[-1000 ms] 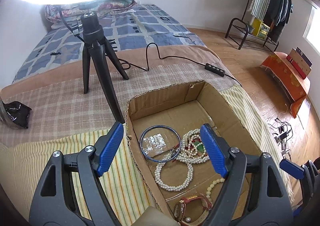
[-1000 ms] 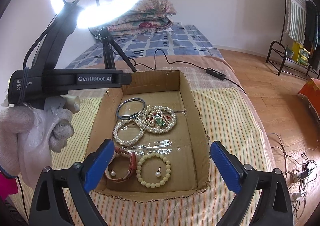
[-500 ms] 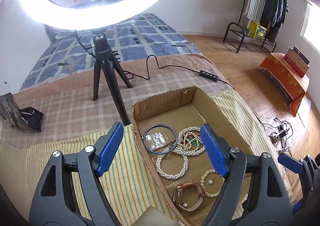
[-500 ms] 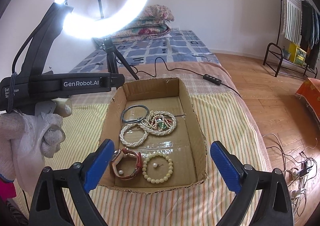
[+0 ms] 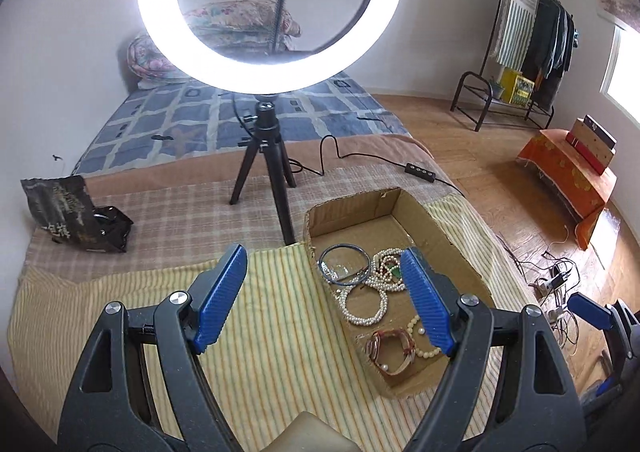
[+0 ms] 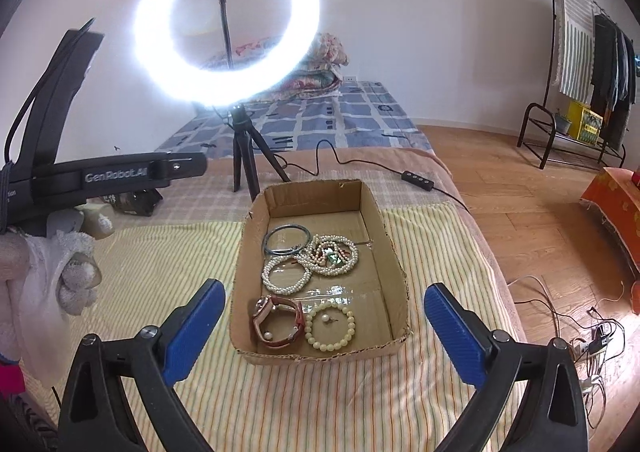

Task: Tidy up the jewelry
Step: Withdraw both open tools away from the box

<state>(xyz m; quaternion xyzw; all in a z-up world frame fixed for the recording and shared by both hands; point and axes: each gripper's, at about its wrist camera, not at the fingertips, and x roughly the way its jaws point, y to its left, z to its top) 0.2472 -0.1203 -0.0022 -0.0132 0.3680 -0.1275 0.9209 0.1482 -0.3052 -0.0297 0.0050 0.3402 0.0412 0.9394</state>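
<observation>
A shallow cardboard box (image 6: 376, 207) (image 5: 440, 228) lies on a striped cloth on the bed. Inside it are a dark bangle (image 6: 287, 239) (image 5: 345, 264), pearl strands (image 6: 286, 276) (image 5: 364, 304), a tangled pearl necklace with a green stone (image 6: 332, 255), a red-strapped watch (image 6: 278, 318) (image 5: 390, 346), a cream bead bracelet (image 6: 330, 326) and loose pearl studs. My left gripper (image 5: 326, 294) hangs open above the box's left edge, nothing between its blue pads. My right gripper (image 6: 324, 326) is open too, held above the near end of the box, empty.
A lit ring light on a black tripod (image 5: 266, 155) stands just behind the box, its cable and switch (image 5: 420, 167) trailing right. A black bag (image 5: 76, 217) lies at the left. A gloved hand (image 6: 48, 272) holds the left tool. Wooden floor with cables lies beyond the bed's right edge.
Both grippers have drawn up and back from the box, which now looks smaller and farther. More of the ring light has come into view. Both stay open and empty.
</observation>
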